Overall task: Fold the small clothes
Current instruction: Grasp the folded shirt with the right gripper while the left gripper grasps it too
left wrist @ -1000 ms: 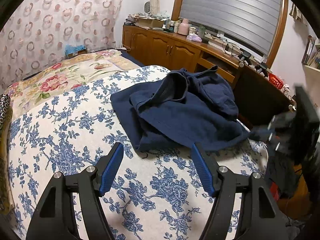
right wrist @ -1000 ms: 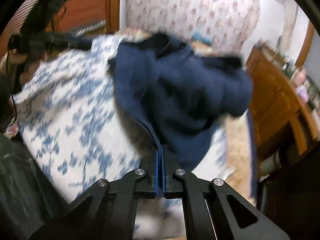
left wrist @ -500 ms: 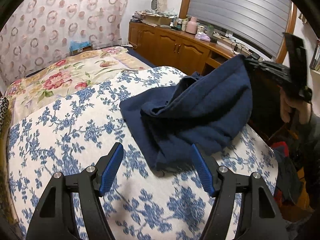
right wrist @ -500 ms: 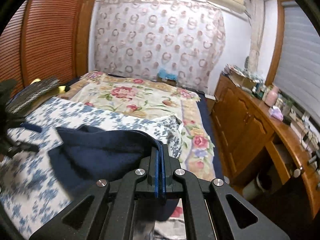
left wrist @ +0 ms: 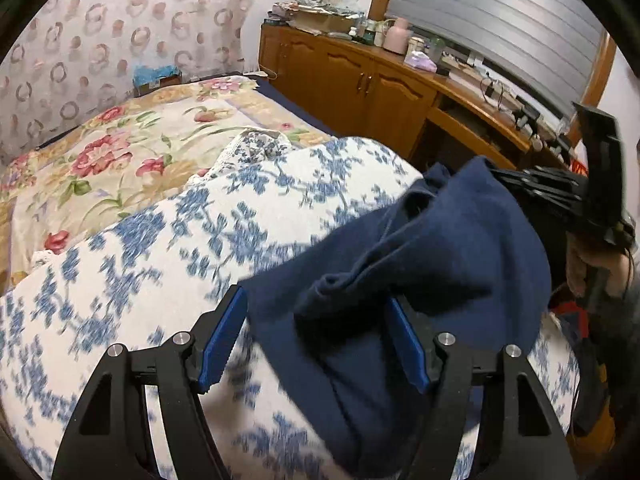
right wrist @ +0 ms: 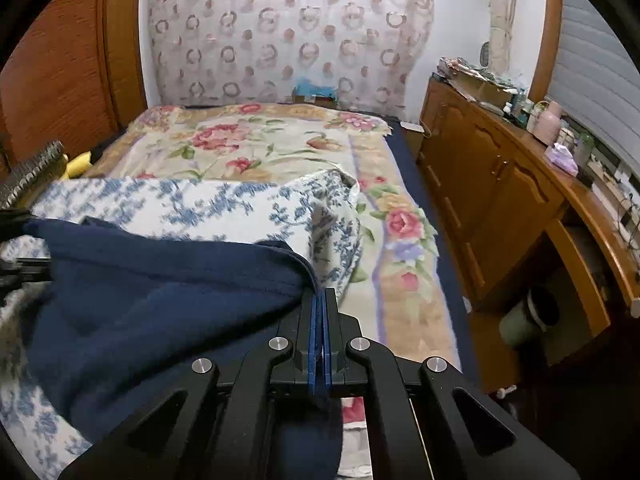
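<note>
A dark navy garment [left wrist: 420, 272] lies rumpled on the blue-flowered bedcover [left wrist: 140, 280]. My left gripper [left wrist: 316, 332] is open, and the garment's lower edge lies between its blue pads without being clamped. My right gripper [right wrist: 319, 300] is shut on an edge of the navy garment [right wrist: 152, 304] and holds it up off the bed. In the left wrist view the right gripper [left wrist: 560, 196] shows at the right, with cloth hanging from it. The garment's far side is hidden.
A red-flowered blanket [right wrist: 260, 148] covers the far half of the bed. A wooden cabinet [left wrist: 360, 76] with bottles and clutter runs along the right wall under a shuttered window [left wrist: 500, 12]. A patterned curtain [right wrist: 288, 28] hangs behind the bed.
My right gripper has lifted the garment's edge and pulled it toward the near right. The garment slid toward my left gripper, whose open pads now straddle its lower edge.
</note>
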Motion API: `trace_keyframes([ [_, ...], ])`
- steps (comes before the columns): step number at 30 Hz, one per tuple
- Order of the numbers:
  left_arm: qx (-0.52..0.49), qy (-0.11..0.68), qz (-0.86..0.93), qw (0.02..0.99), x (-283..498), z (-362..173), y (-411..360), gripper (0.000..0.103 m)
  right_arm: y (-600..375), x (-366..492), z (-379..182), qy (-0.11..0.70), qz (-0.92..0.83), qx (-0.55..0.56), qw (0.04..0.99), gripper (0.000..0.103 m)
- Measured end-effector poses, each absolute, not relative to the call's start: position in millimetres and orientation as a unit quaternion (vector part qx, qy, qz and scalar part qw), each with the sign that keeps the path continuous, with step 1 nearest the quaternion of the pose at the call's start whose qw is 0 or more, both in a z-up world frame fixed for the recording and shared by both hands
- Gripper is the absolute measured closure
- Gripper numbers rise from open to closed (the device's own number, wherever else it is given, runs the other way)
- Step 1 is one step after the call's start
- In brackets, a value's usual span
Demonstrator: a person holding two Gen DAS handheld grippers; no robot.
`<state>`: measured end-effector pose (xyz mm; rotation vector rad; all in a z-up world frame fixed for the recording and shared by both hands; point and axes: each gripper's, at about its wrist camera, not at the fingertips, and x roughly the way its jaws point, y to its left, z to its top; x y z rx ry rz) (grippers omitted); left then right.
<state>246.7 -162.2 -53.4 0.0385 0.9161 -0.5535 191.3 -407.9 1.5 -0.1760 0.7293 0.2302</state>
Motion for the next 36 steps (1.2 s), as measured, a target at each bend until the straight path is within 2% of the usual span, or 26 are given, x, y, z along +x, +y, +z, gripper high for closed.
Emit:
trace_keyframes([
  [1, 0.014, 0.435, -0.268, 0.859, 249, -53, -163, 0.033, -410, 192, 6, 0.353, 0.116, -0.077, 0.925, 0.1],
  [3, 0.002, 0.425, -0.29, 0.857, 251, -53, -164, 0.044, -413, 178, 14, 0.345, 0.111, -0.071, 0.929, 0.091],
  [4, -0.002, 0.426, -0.3, 0.854, 252, -52, -167, 0.059, -415, 172, 19, 0.34, 0.114, -0.066, 0.931, 0.087],
  [5, -0.005, 0.429, -0.312, 0.848, 253, -53, -169, 0.077, -415, 166, 19, 0.337, 0.12, -0.06, 0.932, 0.073],
  [6, -0.007, 0.431, -0.322, 0.843, 253, -52, -171, 0.081, -417, 159, 22, 0.334, 0.127, -0.056, 0.932, 0.056],
  [7, -0.003, 0.428, -0.329, 0.842, 251, -52, -172, 0.088, -417, 155, 18, 0.333, 0.129, -0.055, 0.933, 0.052],
  [9, 0.003, 0.418, -0.331, 0.846, 248, -47, -172, 0.091, -418, 145, 13, 0.331, 0.13, -0.052, 0.933, 0.047],
  [14, -0.01, 0.422, -0.292, 0.858, 255, -44, -152, 0.092, -420, 136, 0, 0.336, 0.152, -0.021, 0.929, 0.037],
  [16, -0.001, 0.432, -0.284, 0.856, 256, -50, -152, 0.09, -421, 146, -12, 0.352, 0.157, -0.016, 0.923, 0.036],
  [18, 0.0, 0.44, -0.278, 0.854, 257, -55, -151, 0.083, -422, 159, -23, 0.369, 0.152, -0.019, 0.917, 0.036],
  [20, 0.006, 0.442, -0.268, 0.856, 257, -57, -150, 0.066, -425, 169, -31, 0.387, 0.156, -0.013, 0.909, 0.036],
  [21, 0.009, 0.443, -0.262, 0.857, 257, -58, -149, 0.061, -428, 173, -34, 0.394, 0.158, -0.009, 0.905, 0.036],
  [24, 0.007, 0.454, -0.262, 0.852, 258, -64, -144, 0.053, -436, 186, -39, 0.406, 0.174, 0.001, 0.897, 0.036],
  [26, 0.005, 0.46, -0.255, 0.85, 261, -69, -143, 0.043, -441, 192, -40, 0.414, 0.184, 0.011, 0.892, 0.036],
  [31, -0.019, 0.467, -0.259, 0.845, 266, -74, -140, 0.04, -445, 197, -38, 0.425, 0.2, 0.004, 0.883, 0.036],
  [34, -0.031, 0.466, -0.269, 0.842, 269, -74, -142, 0.04, -443, 195, -34, 0.423, 0.204, -0.001, 0.883, 0.042],
  [36, -0.033, 0.463, -0.278, 0.841, 270, -74, -145, 0.047, -439, 193, -34, 0.421, 0.206, -0.015, 0.883, 0.047],
])
